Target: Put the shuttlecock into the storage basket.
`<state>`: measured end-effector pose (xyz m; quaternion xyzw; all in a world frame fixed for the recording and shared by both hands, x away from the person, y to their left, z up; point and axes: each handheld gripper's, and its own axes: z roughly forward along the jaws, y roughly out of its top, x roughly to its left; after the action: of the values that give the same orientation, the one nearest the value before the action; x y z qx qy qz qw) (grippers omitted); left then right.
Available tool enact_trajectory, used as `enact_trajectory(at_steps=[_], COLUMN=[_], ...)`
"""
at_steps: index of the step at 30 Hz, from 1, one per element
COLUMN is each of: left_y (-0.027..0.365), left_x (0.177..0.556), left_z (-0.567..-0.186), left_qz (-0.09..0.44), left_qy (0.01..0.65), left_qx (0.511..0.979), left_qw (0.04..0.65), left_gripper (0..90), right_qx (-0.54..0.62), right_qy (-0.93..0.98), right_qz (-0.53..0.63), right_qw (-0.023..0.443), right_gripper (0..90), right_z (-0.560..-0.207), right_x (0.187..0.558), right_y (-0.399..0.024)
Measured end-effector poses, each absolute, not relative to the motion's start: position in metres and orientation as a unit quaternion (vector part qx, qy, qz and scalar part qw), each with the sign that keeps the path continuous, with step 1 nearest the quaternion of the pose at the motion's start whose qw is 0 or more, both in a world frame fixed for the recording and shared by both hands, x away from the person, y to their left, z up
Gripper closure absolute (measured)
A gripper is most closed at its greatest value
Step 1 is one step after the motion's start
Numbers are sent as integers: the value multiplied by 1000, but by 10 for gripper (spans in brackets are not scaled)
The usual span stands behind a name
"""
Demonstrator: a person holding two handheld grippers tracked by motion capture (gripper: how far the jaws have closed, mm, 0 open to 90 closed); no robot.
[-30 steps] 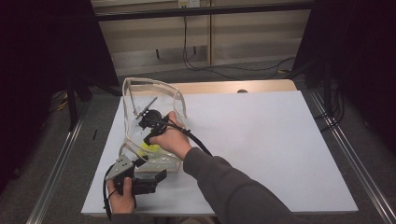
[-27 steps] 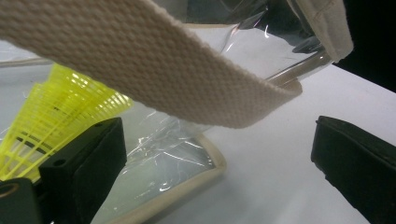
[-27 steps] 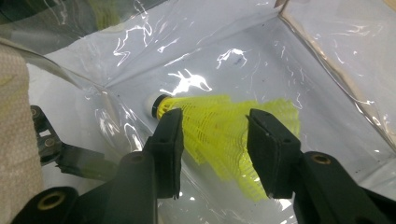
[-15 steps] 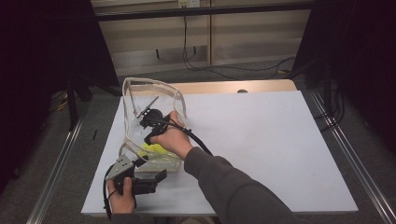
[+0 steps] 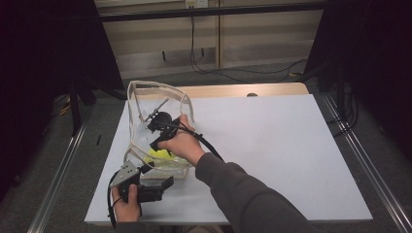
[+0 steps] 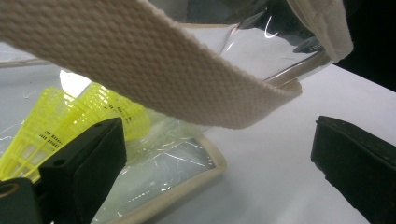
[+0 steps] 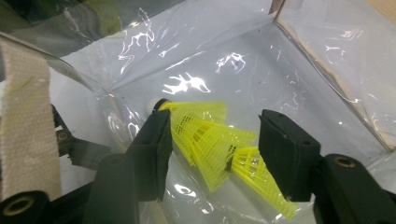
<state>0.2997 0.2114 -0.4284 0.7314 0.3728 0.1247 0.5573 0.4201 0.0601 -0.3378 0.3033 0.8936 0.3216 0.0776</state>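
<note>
The yellow shuttlecocks (image 7: 219,140) are lying at the bottom of the clear bag (image 5: 160,104), which sits on the white table (image 5: 291,155). My right tongs (image 7: 212,135) are spread just above them, inside the bag. The left tongs (image 6: 210,163) are also spread, outside near the webbing strap (image 6: 140,70). My worry: closing now could pinch the plastic or crush a skirt. The high view shows the bag's whole shape; the right gripper view shows the shuttlecocks up close.

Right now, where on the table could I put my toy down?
The white board is bare right of the clear bag, out to its far and right edges. The left side is crowded: the bag, yellow shuttlecocks, left gripper and right gripper.
</note>
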Motion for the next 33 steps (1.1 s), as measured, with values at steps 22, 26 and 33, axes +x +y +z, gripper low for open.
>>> enact_trajectory(at_steps=[22, 26, 33], left_y=[210, 210, 209], left_x=[300, 300, 299], left_z=[-429, -429, -429], left_qz=[125, 125, 128], left_qy=[370, 371, 371], left_qx=[737, 737, 736], left_qw=[552, 551, 551], left_gripper=[34, 34, 34], right_qx=[292, 290, 286], right_qy=[880, 879, 878], right_qz=[370, 374, 380], right_qw=[59, 58, 51], right_gripper=[210, 192, 154], right_z=[-318, -315, -311], right_x=[409, 406, 403], right_y=[32, 28, 20])
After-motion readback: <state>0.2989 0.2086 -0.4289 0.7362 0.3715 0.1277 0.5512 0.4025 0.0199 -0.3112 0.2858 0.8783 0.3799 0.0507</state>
